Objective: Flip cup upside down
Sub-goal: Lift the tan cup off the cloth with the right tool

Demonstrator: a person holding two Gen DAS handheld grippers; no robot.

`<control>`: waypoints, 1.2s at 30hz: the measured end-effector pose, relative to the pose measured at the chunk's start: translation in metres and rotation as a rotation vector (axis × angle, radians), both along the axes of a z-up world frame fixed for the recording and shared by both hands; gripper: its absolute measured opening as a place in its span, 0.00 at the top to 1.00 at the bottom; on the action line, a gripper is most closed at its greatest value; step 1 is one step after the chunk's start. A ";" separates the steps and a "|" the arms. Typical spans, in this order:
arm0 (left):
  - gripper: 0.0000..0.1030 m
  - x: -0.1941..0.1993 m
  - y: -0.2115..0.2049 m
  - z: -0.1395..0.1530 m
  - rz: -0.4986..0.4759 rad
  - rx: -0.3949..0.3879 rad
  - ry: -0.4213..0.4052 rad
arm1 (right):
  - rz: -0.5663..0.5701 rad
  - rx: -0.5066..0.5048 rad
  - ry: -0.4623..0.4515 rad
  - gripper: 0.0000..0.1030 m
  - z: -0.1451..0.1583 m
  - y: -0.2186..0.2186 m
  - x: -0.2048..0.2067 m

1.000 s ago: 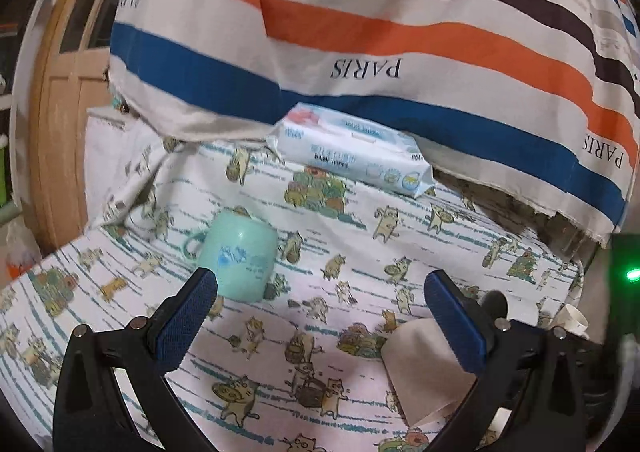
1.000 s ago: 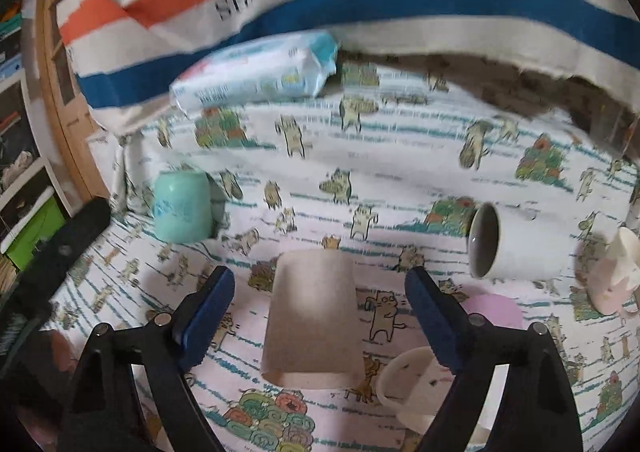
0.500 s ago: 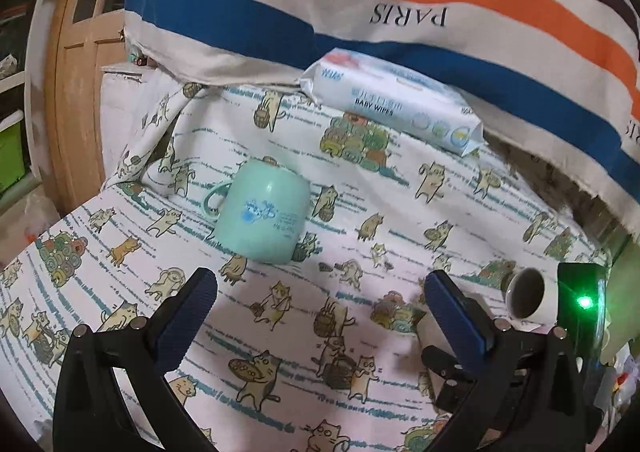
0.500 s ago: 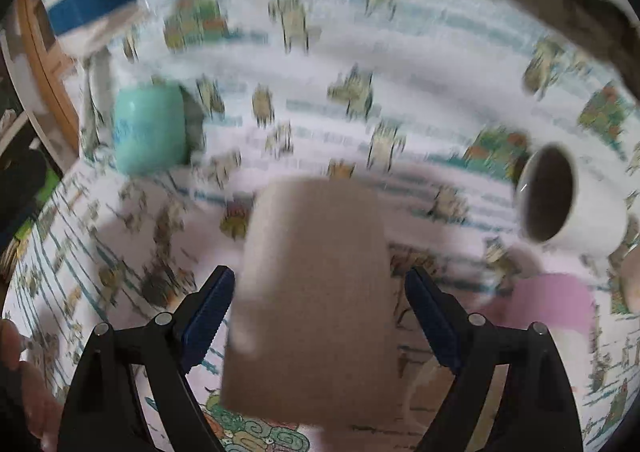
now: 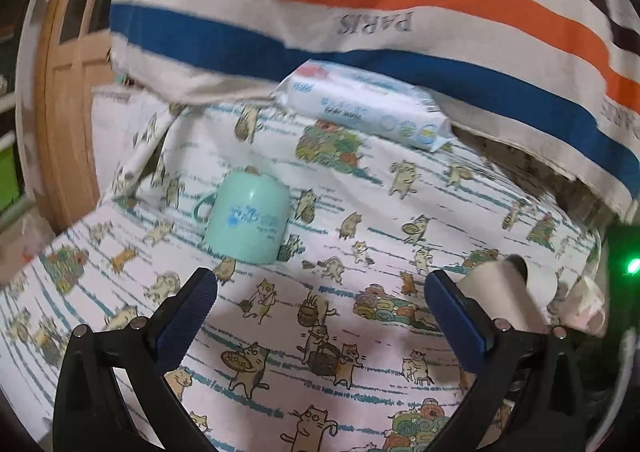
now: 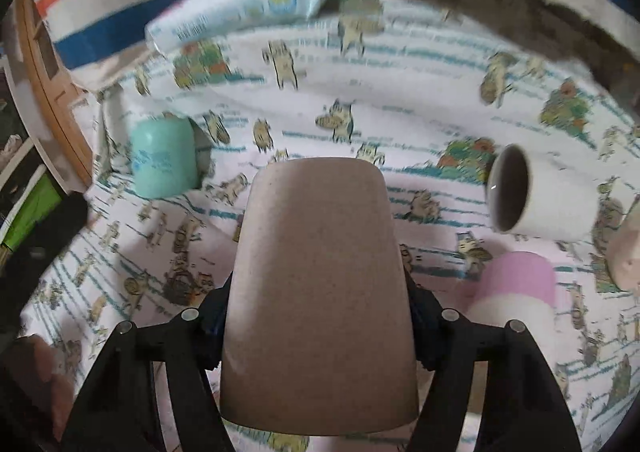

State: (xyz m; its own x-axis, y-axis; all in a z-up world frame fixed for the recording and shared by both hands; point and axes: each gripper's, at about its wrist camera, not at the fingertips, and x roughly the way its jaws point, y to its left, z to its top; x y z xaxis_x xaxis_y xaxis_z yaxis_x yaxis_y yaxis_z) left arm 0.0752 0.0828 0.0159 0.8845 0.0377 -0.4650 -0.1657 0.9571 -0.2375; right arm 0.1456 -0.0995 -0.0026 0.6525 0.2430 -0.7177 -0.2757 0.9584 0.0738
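My right gripper (image 6: 316,316) is shut on a tall beige cup (image 6: 320,292), its closed base pointing away from me and its wide rim toward the camera. The cup hides the blue pads. A mint green mug (image 5: 248,223) stands upside down on the cat-print cloth, ahead and left of my left gripper (image 5: 320,316), which is open and empty above the cloth. The mint mug also shows in the right wrist view (image 6: 164,159). The beige cup shows at the right of the left wrist view (image 5: 504,300).
A white cup (image 6: 532,195) lies on its side at the right, mouth facing left. A pink and white cup (image 6: 516,292) sits below it. A pack of baby wipes (image 5: 368,107) lies at the back under a striped cloth (image 5: 400,11). A wooden frame (image 5: 68,91) stands at the left.
My right gripper has moved forward around the beige cup and shut on it. My left gripper has drifted slightly, and the mint mug sits a little farther away.
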 end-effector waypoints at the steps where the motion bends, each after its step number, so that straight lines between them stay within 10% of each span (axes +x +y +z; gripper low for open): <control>1: 0.00 -0.004 -0.003 0.002 -0.009 0.009 -0.012 | -0.004 0.006 -0.015 0.32 0.007 -0.004 -0.006; 15: 0.00 -0.066 -0.030 0.036 -0.107 0.097 -0.202 | -0.083 0.059 -0.126 0.32 0.039 -0.057 -0.069; 36: 0.00 -0.098 -0.048 -0.004 -0.157 0.200 -0.321 | -0.129 0.055 -0.065 0.32 -0.027 -0.054 -0.129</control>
